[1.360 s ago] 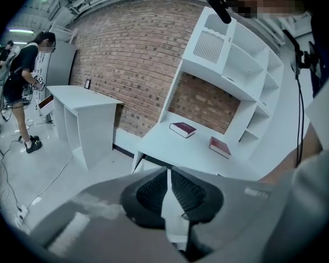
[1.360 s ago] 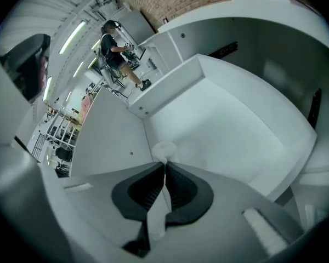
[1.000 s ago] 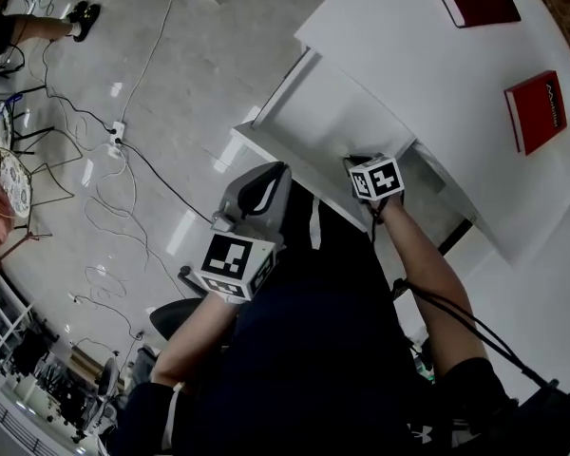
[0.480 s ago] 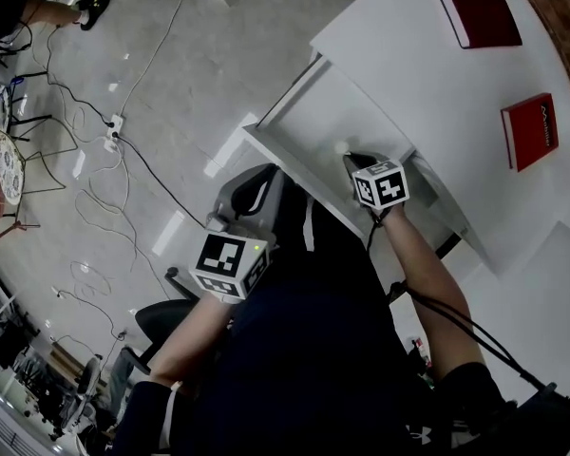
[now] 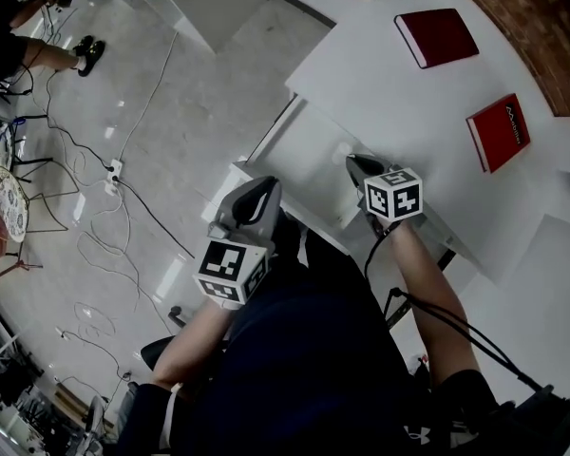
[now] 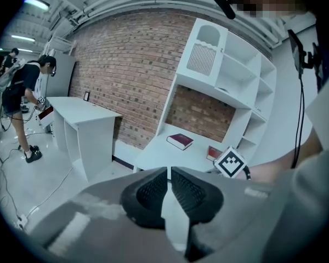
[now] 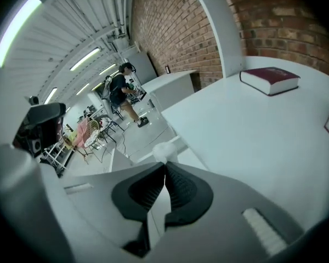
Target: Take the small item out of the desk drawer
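The white desk has its drawer pulled open beneath the front edge. My right gripper hovers at the desk's front edge, over the drawer's right part. It is shut on a small white item, which sticks out past the jaw tips. In the right gripper view the same small white item shows just beyond the shut right gripper. My left gripper hangs near the drawer's front corner, apart from it. In its own view the left gripper is shut and holds nothing.
Two red books lie on the desk top. A second white desk stands to the left, with a person beside it. Cables and a power strip lie on the floor. White shelves rise behind the desk.
My right gripper has come up out of the drawer toward the desk's edge with the small white item at its tips. The left gripper has stayed beside the drawer.
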The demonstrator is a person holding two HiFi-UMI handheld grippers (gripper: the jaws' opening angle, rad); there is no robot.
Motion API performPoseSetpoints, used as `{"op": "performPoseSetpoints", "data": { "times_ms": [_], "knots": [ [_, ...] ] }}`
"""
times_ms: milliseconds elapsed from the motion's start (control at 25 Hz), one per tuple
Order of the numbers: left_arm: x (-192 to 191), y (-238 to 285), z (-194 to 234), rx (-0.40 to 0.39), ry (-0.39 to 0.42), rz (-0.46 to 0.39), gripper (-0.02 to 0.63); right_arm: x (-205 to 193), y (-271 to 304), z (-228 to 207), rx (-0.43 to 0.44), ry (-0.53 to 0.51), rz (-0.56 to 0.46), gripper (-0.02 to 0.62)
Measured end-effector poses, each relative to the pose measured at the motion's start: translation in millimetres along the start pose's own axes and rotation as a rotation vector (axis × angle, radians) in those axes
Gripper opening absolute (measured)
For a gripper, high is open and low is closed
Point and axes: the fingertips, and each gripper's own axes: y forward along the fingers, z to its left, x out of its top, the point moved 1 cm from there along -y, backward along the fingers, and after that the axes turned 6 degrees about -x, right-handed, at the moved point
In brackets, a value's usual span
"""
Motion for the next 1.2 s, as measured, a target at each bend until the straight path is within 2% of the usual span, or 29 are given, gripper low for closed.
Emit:
{"op": "performPoseSetpoints", "data": {
  "times_ms": [120,320,560,880,1040,1200],
  "knots": [
    [8,0,-5,-0.005,0.014,-0.005,0.023,18,-13,-15,-0.013,0.044,-0.032,0.008],
    [15,0,-10,-0.003,0.032,-0.011,0.023,38,-23,-49,-0.012,0.196,-0.056,0.008],
    [18,-2,-15,-0.002,0.032,-0.011,0.023,56,-24,-77,0.004,0.33,-0.063,0.008],
    [21,-9,-15,0.023,0.029,-0.003,0.023,54,-8,-108,0.106,0.671,-0.08,0.009],
    [24,-8,-12,0.034,0.029,-0.005,0.023,48,-2,-117,0.084,0.693,-0.071,0.022],
    [27,-3,-12,0.037,0.029,-0.001,0.023,48,-1,-121,0.056,0.672,-0.071,0.103]
  ]
}}
